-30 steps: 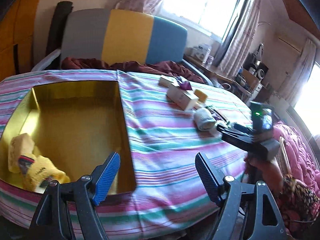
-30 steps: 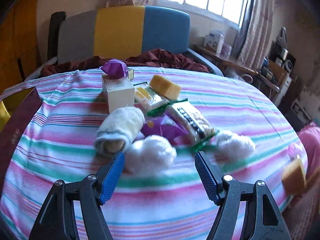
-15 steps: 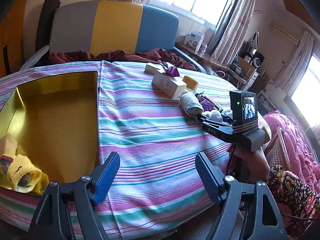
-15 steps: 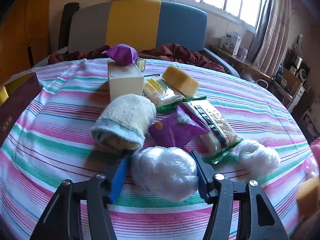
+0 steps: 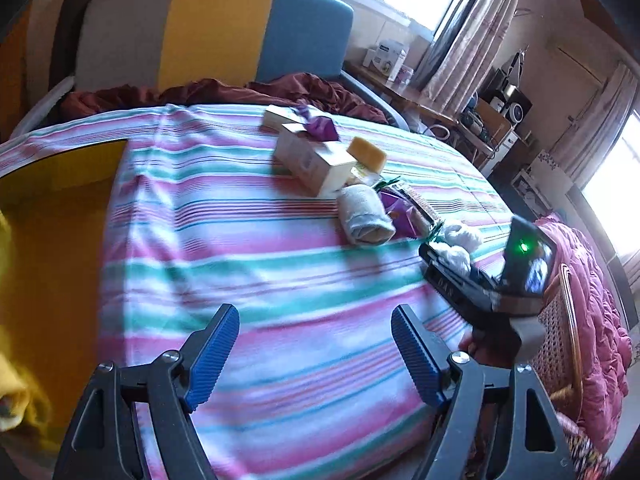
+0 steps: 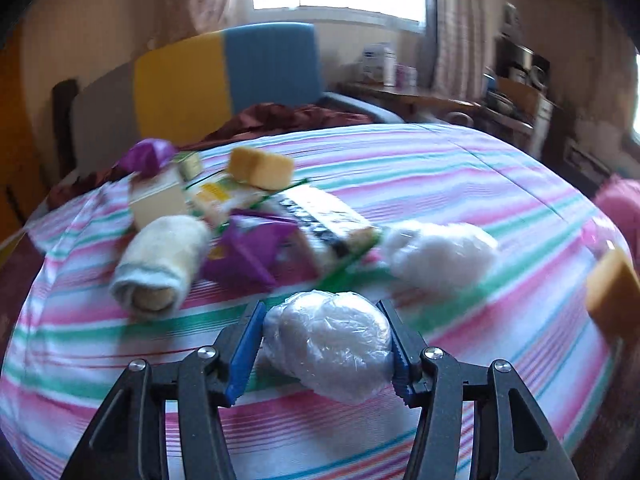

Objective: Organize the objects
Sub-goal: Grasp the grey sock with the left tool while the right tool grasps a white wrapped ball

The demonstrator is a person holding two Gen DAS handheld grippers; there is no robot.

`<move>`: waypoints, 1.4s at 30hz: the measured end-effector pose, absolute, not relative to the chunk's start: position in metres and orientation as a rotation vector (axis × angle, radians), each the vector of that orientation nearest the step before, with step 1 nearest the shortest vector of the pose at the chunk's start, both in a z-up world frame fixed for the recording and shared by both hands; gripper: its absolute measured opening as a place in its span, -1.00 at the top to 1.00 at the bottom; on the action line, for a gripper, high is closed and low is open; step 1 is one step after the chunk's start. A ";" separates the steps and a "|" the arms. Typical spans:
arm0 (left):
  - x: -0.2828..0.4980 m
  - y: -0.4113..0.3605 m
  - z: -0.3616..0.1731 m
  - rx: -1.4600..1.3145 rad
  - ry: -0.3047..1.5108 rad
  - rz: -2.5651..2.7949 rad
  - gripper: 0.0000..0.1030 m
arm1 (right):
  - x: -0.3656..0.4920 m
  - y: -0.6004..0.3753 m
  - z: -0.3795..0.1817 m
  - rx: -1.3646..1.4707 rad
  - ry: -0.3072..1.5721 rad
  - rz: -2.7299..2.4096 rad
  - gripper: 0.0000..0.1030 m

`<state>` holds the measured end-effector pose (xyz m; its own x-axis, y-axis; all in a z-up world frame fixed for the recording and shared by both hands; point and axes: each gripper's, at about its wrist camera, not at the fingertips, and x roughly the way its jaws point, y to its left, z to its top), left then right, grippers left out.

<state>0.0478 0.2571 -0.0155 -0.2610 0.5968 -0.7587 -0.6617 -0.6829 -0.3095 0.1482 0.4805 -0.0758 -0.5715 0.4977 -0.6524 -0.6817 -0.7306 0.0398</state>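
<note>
A big round desk point(image 5: 280, 264) with a striped cloth of pink, green and white fills both views. To the left of the left gripper point(image 5: 316, 356) sits a large gold box point(image 5: 52, 240), open on top, with something yellow point(image 5: 16, 392) in its near corner.

Ahead of the right gripper point(image 6: 324, 354) there is a heap of small things. A cream box point(image 6: 156, 200) lies on the far left, with a purple wrapper point(image 6: 148, 154) on top of it. Nearer and to the left is a rolled white towel point(image 6: 160, 268). A purple packet point(image 6: 248, 252) lies just beside the towel, and a long snack pack with green edges point(image 6: 320, 220) lies next to that. A yellow sponge point(image 6: 260, 168) rests behind them. A white fluffy ball point(image 6: 440, 256) lies ahead and to the right, near the snack pack. Another yellow sponge point(image 6: 612, 292) sits far off to the right, at the desk's edge.

The left gripper is wide apart and holds nothing; it hangs over the bare cloth.

The right gripper is pressed on a white ball wrapped in clear plastic point(image 6: 328, 344). Both blue pads point(image 6: 244, 354) touch its sides. The ball looks a bit above the cloth.
</note>
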 end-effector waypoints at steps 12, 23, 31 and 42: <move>0.019 0.373 -0.041 -1.194 0.180 1.987 -0.55 | 0.160 0.489 -0.081 -0.807 0.439 2.272 0.11; 0.003 0.406 -0.073 -1.150 0.208 2.017 -0.33 | 0.159 0.491 -0.082 -0.793 0.453 2.276 0.15; 0.007 0.379 -0.076 -1.082 0.138 2.066 0.04 | 0.157 0.490 -0.082 -0.808 0.437 2.272 0.13; 0.017 0.334 -0.076 -1.044 0.062 2.128 0.06 | 0.155 0.486 -0.082 -0.809 0.399 2.267 0.24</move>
